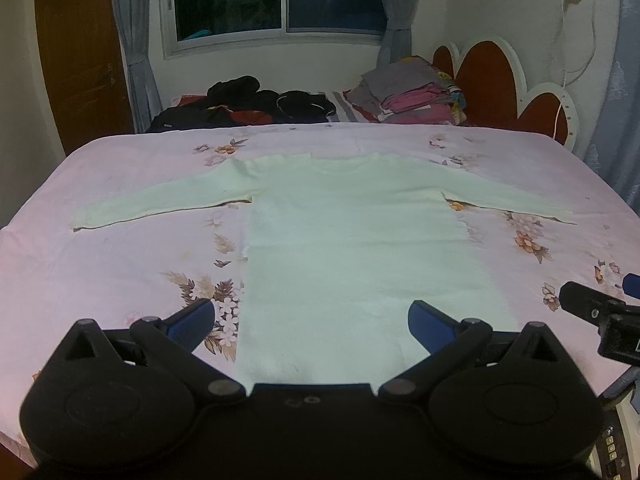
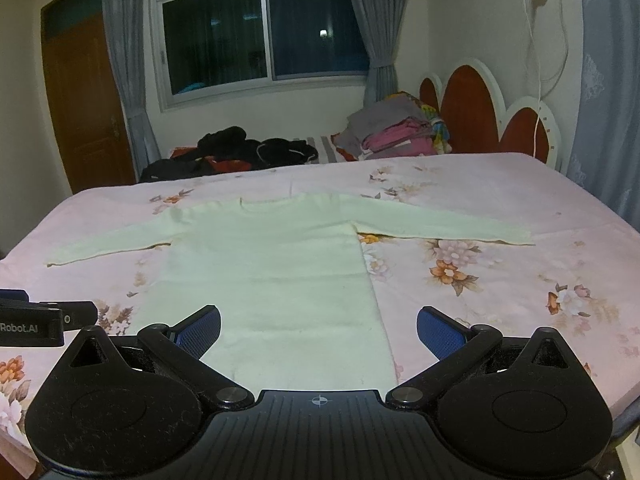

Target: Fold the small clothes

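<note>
A pale long-sleeved sweater (image 1: 352, 236) lies flat and face up on a pink flowered bedsheet (image 1: 120, 248), its body running lengthwise away from the cameras with the neckline at the far end, toward the window (image 2: 260, 28), and the hem at the near end; both sleeves stretch out sideways across the bed. The left gripper (image 1: 312, 320) hangs just above the hem end, its blue-padded fingers (image 1: 192, 322) spread wide with nothing between them, the sweater's lower left edge lying between the two pads. The right gripper (image 2: 318, 330) is likewise spread wide and empty, over the sweater's lower right edge. In the right wrist view the left tool shows at the left border, with white lettering reading "Robot.AI"; any letters before that are cut off. Beyond the sheet lie a heap of dark clothes (image 1: 256, 104) and a stack of folded grey and pink laundry (image 2: 396, 136), beside a red and white headboard (image 2: 472, 116).
</note>
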A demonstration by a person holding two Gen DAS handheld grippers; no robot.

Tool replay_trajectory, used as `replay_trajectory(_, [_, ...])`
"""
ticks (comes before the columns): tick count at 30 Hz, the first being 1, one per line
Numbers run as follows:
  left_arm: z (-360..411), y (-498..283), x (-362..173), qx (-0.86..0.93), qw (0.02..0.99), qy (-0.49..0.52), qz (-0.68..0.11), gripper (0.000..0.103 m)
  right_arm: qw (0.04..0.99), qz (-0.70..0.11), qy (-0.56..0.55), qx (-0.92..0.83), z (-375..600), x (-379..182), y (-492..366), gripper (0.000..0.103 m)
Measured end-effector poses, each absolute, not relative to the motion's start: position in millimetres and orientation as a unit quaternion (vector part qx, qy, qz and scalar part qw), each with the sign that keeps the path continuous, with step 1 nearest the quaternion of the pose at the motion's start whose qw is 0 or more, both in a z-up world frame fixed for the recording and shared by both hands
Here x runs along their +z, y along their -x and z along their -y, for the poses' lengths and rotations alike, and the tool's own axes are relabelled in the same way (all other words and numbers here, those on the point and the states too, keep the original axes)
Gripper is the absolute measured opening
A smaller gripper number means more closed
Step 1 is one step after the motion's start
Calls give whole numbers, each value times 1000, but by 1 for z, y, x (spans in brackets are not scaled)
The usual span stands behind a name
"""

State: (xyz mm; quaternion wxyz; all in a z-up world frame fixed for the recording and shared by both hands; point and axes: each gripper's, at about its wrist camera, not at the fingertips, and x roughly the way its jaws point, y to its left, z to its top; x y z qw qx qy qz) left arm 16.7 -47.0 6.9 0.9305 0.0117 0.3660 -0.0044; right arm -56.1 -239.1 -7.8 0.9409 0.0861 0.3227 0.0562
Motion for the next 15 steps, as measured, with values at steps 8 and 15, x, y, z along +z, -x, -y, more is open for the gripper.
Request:
replay_trajectory(8, [42,-37,2,6,929,-6,-371,103,942,-324,-75,55,239,-14,38,103])
replay_trajectory(15, [38,-63,-6,17,926,-6,-378,103,940,-327,-82,51,245,-25,10,103])
